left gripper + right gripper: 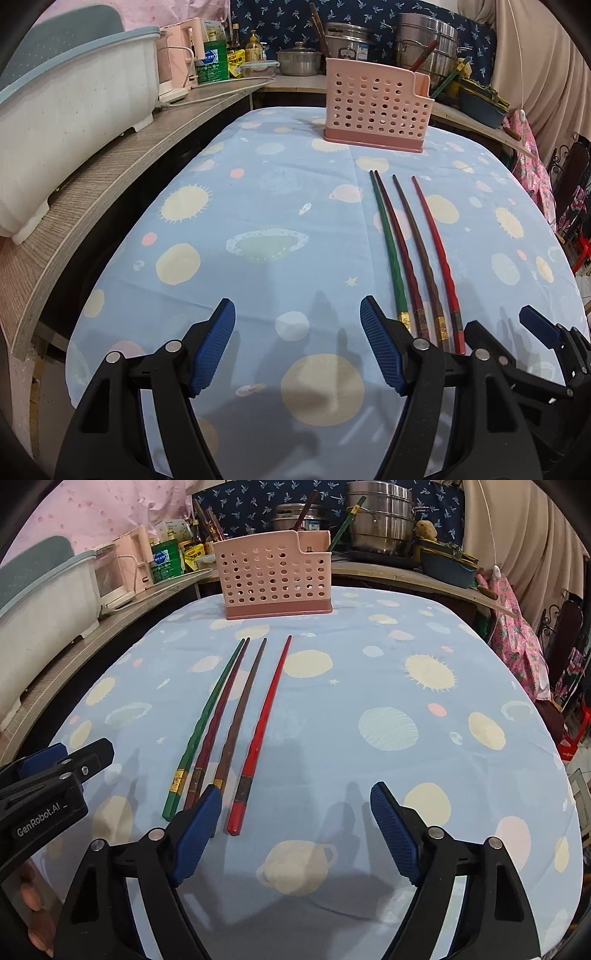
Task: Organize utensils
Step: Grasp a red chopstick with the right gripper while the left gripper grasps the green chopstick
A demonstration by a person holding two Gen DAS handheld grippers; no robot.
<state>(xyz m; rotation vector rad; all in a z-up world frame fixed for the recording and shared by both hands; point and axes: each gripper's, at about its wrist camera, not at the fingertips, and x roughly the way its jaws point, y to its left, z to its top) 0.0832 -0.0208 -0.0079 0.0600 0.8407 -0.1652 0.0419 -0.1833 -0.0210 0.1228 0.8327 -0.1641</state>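
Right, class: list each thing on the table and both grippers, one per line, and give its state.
Green chopstick: flat on the cloth, not held.
Maroon chopstick: flat, beside the green one.
Brown chopstick: flat, not held.
Red chopstick: flat, apart from the others.
Pink holder: upright, two chopsticks leaning in its end compartment.
Left gripper: jaws open, nothing between them.
Right gripper: jaws open, nothing gripped.
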